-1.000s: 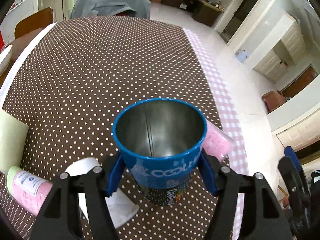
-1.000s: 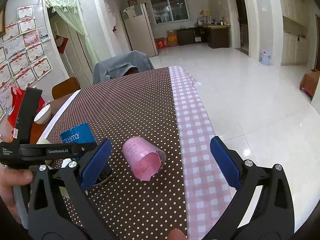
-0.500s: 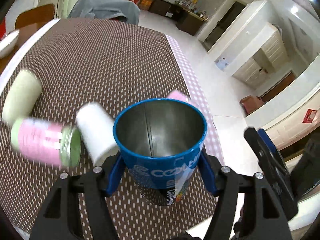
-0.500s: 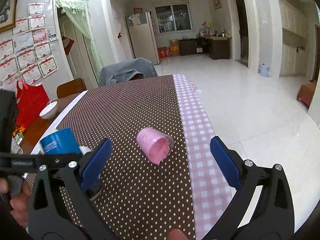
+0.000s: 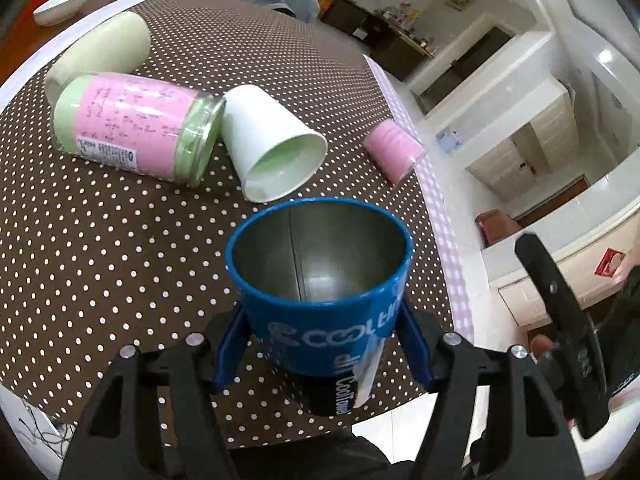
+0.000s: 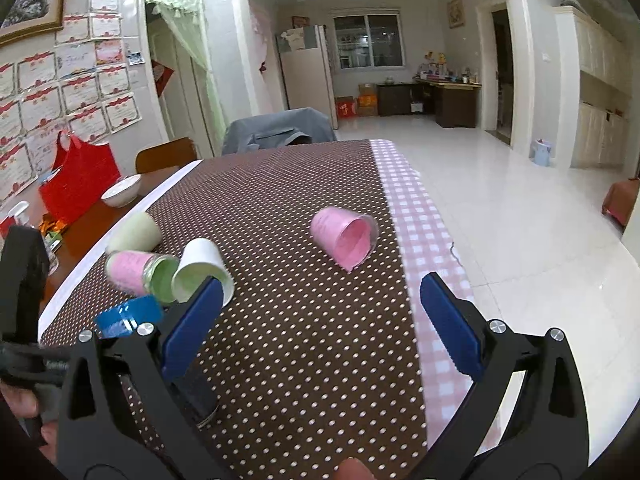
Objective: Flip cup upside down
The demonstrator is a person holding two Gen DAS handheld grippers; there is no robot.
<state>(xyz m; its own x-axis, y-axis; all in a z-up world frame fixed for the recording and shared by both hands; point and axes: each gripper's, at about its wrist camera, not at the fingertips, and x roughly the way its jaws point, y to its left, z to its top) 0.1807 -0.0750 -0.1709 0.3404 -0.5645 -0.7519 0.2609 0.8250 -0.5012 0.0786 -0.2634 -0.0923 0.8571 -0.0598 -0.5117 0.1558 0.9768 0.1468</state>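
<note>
Blue metal cup with white lettering point(image 5: 320, 312) clamped between the blue pads of the left gripper point(image 5: 322, 350), mouth up, raised over the near edge of the brown polka-dot tablecloth point(image 5: 120, 240). Not yet turned over; inversion and setting down left, judging by the upright rim. Right gripper point(image 6: 320, 324) spread wide, empty, beside the cup.

Jar point(image 5: 136, 128) lies left of, touching, paper cup point(image 5: 272, 148) on table point(image 5: 100, 260).

Bright indoor light; floor glare; strong fisheye edge warp; slight blur.
</note>
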